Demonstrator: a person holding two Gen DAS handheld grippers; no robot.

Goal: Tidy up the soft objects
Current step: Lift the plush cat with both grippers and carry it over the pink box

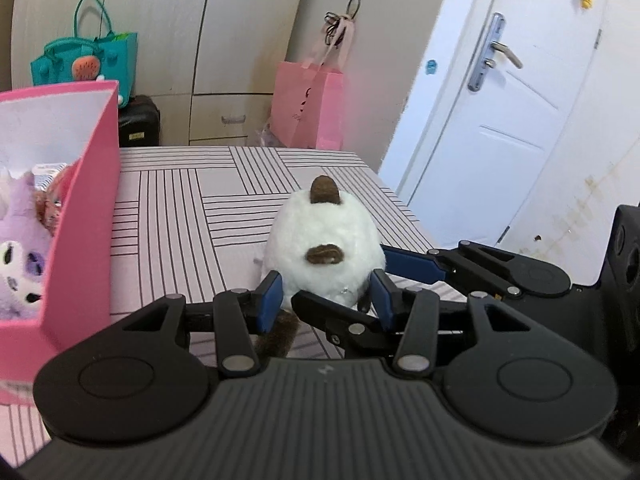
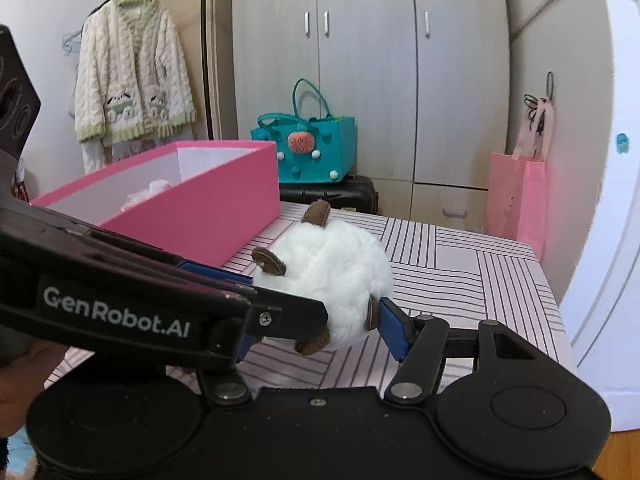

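Observation:
A round white plush toy (image 1: 324, 246) with brown ears, feet and tail is held just above the striped table (image 1: 192, 208). My left gripper (image 1: 326, 298) is shut on its lower end. My right gripper (image 2: 320, 326) is also shut on the same plush (image 2: 332, 276) from the right side; its arm (image 1: 440, 266) crosses in the left wrist view. A pink box (image 1: 86, 216) stands at the left with a purple plush (image 1: 20, 240) inside. In the right wrist view the pink box (image 2: 208, 212) is behind the toy.
A teal felt bag (image 2: 316, 148) sits on a black case (image 2: 332, 196) beyond the table. A pink paper bag (image 1: 308, 108) hangs on the wardrobe. A white door (image 1: 500, 100) is at the right. A knit cardigan (image 2: 132, 84) hangs at the left.

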